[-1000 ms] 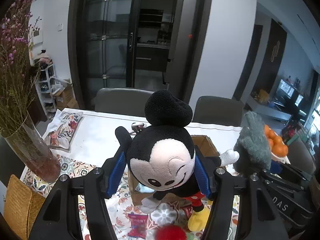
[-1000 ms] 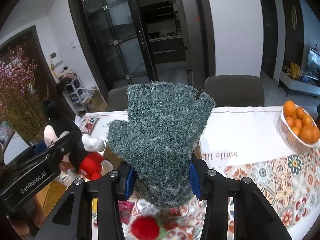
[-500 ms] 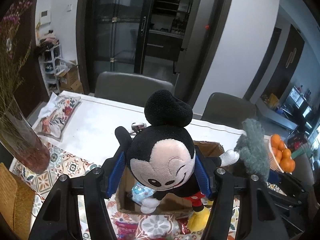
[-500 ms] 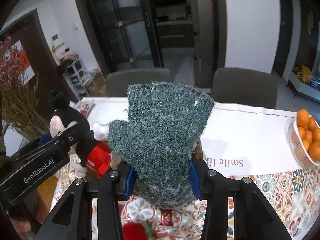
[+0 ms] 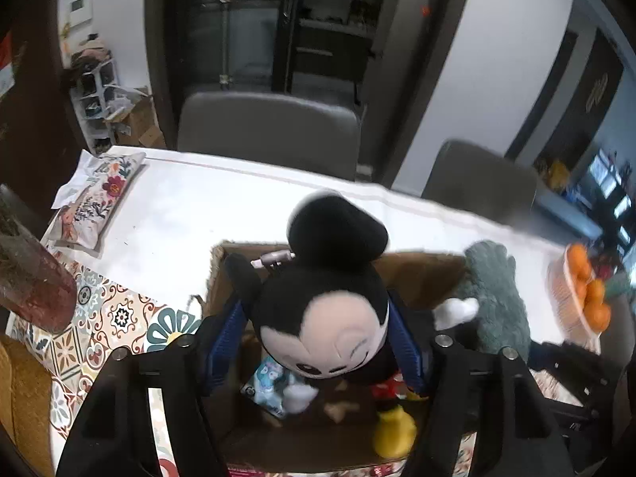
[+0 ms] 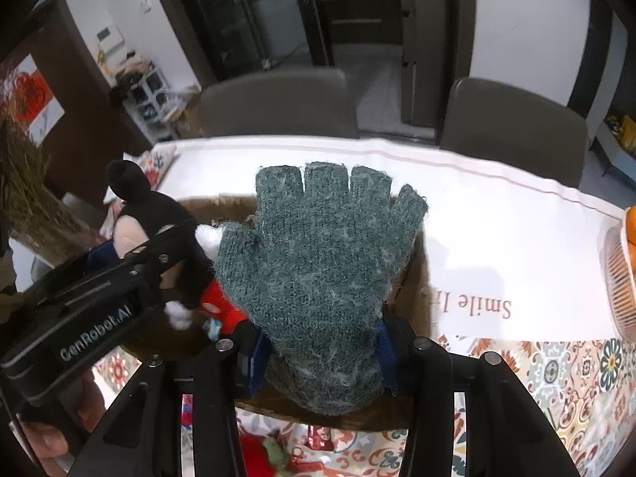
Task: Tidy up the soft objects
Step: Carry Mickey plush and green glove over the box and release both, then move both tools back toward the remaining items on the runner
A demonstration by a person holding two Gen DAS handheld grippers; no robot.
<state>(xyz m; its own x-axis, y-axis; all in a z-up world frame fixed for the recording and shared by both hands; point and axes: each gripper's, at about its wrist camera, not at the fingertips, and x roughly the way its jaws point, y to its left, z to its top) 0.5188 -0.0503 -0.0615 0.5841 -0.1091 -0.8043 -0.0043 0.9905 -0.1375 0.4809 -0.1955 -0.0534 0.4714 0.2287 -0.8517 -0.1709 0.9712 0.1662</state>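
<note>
Over box: plush btwn left tool pads, jaws opening.

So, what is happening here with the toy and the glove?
A person is tidying soft things into a cardboard box on the table. The left gripper has a mouse plush between its jaws above the box, and the right gripper a green knitted glove. Both pairs of jaws have just been opening, so the drop seems to be starting.

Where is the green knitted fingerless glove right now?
In the right wrist view, the green knitted fingerless glove stands upright between the right gripper's blue pads, over the brown cardboard box, right of the black mouse plush toy.
</note>
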